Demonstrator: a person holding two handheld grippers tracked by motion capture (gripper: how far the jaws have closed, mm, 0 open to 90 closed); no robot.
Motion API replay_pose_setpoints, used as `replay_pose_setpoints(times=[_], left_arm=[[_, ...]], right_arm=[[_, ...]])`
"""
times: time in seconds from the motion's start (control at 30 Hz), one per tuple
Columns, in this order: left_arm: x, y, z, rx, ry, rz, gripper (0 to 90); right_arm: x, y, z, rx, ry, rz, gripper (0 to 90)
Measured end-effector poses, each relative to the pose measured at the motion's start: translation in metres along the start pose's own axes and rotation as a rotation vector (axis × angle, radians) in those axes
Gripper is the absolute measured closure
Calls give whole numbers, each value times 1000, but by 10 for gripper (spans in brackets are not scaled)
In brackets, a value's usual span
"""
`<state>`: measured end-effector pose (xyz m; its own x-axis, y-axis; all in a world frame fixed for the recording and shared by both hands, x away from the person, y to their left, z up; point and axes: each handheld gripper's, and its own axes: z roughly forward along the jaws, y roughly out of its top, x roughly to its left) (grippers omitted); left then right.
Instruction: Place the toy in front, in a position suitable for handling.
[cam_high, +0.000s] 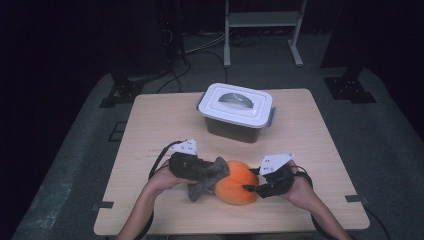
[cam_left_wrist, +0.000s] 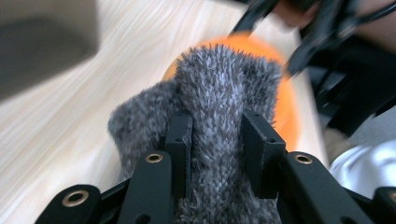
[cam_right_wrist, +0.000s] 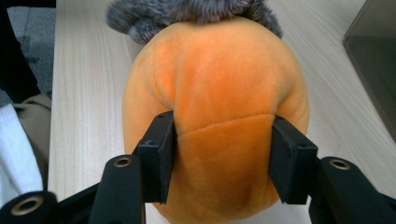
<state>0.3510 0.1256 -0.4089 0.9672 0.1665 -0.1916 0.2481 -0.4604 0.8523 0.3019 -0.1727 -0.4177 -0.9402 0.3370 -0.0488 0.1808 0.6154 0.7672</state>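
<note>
An orange plush toy (cam_high: 235, 187) with a fuzzy grey top (cam_high: 210, 176) lies near the front middle of the wooden table (cam_high: 150, 130). My left gripper (cam_high: 212, 172) comes in from the left and is shut on the grey fuzzy part (cam_left_wrist: 219, 116), whose pile bulges between the pads. My right gripper (cam_high: 252, 187) comes in from the right and is shut on the orange body (cam_right_wrist: 219, 93), its pads pressing dents into the plush sides. The two grippers face each other across the toy.
A dark bin with a white lid and grey handle (cam_high: 236, 104) stands behind the toy at the table's middle back. Bare wood lies to the left and right of the hands. A white metal frame (cam_high: 262, 22) stands on the floor beyond the table.
</note>
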Motion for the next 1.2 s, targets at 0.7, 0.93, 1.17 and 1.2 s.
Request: replay_pose_setpoints(times=[0.7, 0.93, 1.17, 1.2], left_arm=[[-8, -1, 6, 160, -30, 44, 666], [2, -9, -1, 153, 0, 8, 667], [-2, -1, 1, 24, -11, 2, 667], [-4, 1, 3, -7, -10, -3, 667]], right_arm=[[-5, -2, -1, -8, 64, 101, 407], [-6, -2, -2, -8, 65, 122, 407], [-3, 1, -1, -9, 42, 106, 418], [-1, 1, -1, -8, 41, 103, 420]])
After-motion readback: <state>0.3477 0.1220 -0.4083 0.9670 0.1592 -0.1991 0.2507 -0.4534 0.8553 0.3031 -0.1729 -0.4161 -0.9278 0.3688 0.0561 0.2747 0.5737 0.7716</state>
